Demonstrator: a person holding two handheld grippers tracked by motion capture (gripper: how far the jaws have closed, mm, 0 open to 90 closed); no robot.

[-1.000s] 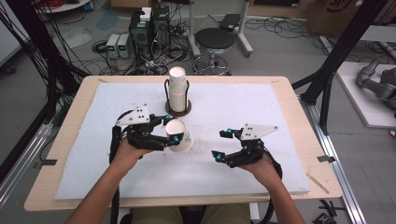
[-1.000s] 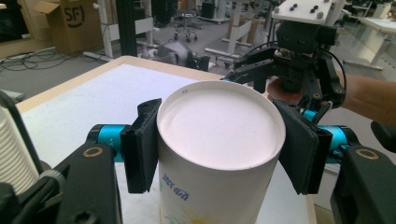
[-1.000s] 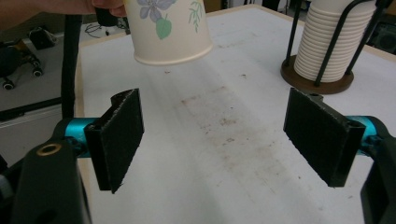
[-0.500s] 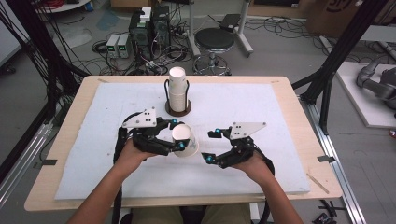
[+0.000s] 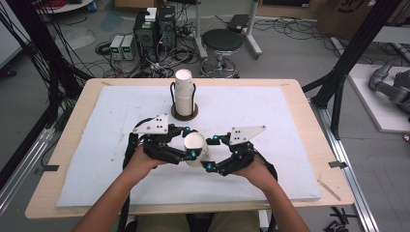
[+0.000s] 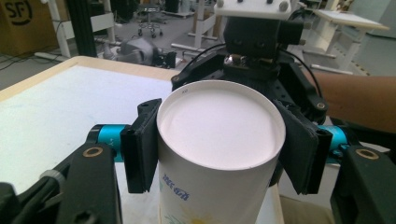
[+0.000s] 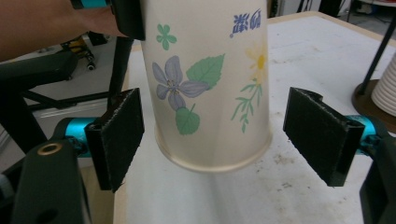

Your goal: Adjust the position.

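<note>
Left gripper [image 5: 186, 145] clamps an inverted floral paper cup [image 5: 195, 147] held above the table's [image 5: 300, 159] centre. Right gripper [image 5: 212, 152], jaws wide and empty, straddles it from 3 o'clock: seemingly a handover; next, close. Cup stack [image 5: 184, 94] stands at 12 o'clock.

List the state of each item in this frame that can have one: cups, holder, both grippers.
Paper cup: lifted, gripped by left hand-held gripper.
Right hand-held gripper: open, jaws either side of the cup's bottom end, not touching.
Cup stack: upright in holder.
</note>
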